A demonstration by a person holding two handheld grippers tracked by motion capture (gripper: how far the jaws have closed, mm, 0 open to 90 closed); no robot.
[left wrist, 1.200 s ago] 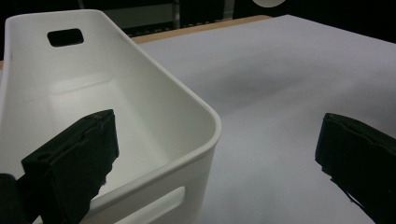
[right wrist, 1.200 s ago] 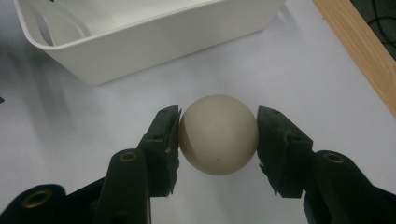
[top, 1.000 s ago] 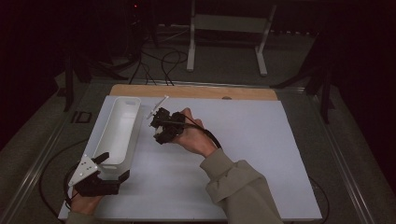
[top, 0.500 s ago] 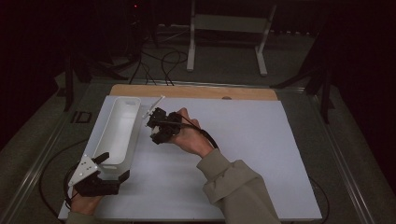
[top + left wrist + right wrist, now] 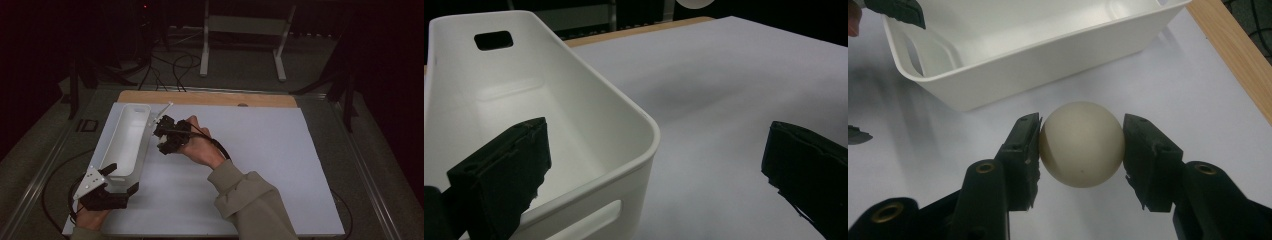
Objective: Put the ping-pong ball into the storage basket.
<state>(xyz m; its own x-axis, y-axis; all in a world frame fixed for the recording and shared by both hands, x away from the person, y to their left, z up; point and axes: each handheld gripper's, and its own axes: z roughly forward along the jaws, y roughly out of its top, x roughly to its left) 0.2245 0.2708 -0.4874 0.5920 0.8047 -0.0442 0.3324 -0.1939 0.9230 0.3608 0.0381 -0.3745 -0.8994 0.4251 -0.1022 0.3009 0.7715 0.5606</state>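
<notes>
A cream ball (image 5: 1081, 144) sits between the jaws of my right gripper (image 5: 1081, 147), which is shut on it just above the white mat. The long white bin (image 5: 125, 140) lies at the left of the mat, and the right gripper (image 5: 161, 134) hovers beside its right wall near the far end. The bin (image 5: 1013, 50) looks empty inside. My left gripper (image 5: 121, 178) is open at the bin's near end. In the left gripper view one black jaw is inside the bin (image 5: 574, 115) and the other is outside over the mat, so the left gripper (image 5: 659, 170) straddles the near right corner.
The white mat (image 5: 280, 165) covers the table, with a wooden strip (image 5: 210, 98) along its far edge. A white stand (image 5: 245, 30) and cables lie on the floor beyond. A cable (image 5: 220, 147) trails from the right gripper over the hand.
The right gripper with the ball has drifted slightly left, closer to the bin's right wall. The left gripper has stayed at the bin's near end.
</notes>
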